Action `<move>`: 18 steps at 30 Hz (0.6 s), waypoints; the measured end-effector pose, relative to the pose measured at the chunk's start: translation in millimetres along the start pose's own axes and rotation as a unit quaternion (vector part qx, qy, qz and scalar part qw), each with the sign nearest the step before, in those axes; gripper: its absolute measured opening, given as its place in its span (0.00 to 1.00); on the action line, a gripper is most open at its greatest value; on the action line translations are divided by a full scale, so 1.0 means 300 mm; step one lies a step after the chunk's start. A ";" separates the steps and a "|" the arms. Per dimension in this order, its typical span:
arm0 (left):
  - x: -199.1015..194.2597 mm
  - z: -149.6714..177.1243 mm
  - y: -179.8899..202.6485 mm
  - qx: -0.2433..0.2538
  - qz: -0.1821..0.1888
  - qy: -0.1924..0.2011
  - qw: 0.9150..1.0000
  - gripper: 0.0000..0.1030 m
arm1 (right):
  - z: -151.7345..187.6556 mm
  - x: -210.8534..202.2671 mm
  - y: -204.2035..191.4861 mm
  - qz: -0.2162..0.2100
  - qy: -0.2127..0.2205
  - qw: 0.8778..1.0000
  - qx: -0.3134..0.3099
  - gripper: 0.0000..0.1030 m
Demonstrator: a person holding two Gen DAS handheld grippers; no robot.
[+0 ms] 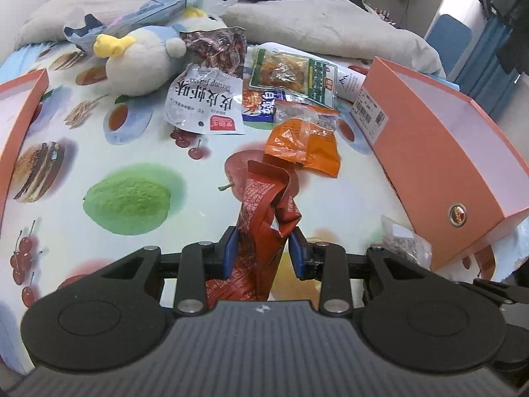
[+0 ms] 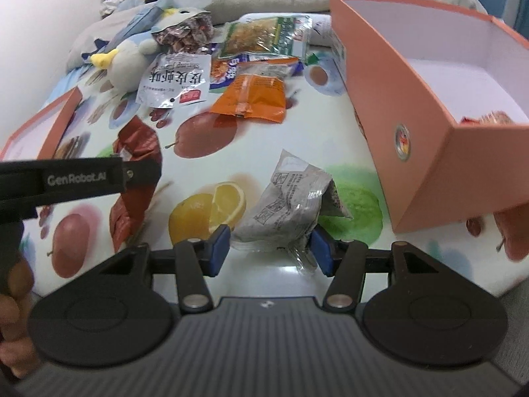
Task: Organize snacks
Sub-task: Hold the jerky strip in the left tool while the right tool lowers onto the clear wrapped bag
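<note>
My left gripper (image 1: 263, 248) is shut on a crumpled dark red snack packet (image 1: 261, 218) and holds it over the fruit-print cloth. The same red packet (image 2: 135, 165) shows at the left of the right wrist view, behind the left gripper's strap. My right gripper (image 2: 269, 248) is open around a grey-silver snack packet (image 2: 287, 208) that lies on the cloth, a blue pad on either side of it. An open orange box (image 2: 423, 125) stands to the right with some snacks inside. An orange packet (image 1: 304, 142), a white shrimp packet (image 1: 205, 102) and a green packet (image 1: 291, 76) lie farther back.
An orange box lid (image 1: 16, 112) lies at the left edge. A plush penguin (image 1: 142, 56) sits at the back left, with grey pillows (image 1: 314, 23) behind. A white bottle (image 1: 350, 79) lies beside the orange box (image 1: 439, 152).
</note>
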State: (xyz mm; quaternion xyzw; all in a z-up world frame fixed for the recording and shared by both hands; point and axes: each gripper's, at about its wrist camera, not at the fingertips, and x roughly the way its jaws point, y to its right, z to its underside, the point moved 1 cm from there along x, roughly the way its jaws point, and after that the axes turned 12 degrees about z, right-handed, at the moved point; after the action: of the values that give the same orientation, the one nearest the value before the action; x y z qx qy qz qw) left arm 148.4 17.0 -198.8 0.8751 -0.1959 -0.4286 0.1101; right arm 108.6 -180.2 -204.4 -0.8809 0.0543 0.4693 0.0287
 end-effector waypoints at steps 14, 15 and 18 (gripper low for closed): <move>-0.009 0.020 -0.042 -0.019 0.006 -0.005 1.000 0.37 | -0.003 -0.023 0.068 0.018 0.017 0.993 0.120 0.76; -0.010 0.019 -0.044 -0.019 0.006 -0.004 1.000 0.37 | -0.006 -0.026 0.078 0.015 0.019 0.990 0.137 0.76; -0.013 0.018 -0.044 -0.017 0.005 -0.003 1.000 0.37 | -0.019 -0.025 0.090 0.012 0.025 0.985 0.169 0.76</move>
State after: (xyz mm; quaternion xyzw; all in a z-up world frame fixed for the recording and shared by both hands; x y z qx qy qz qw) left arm 145.3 30.3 -204.0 0.8708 -0.1936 -0.4341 0.1261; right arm 105.8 -207.0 -195.0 -0.8740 0.1444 0.4317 0.1698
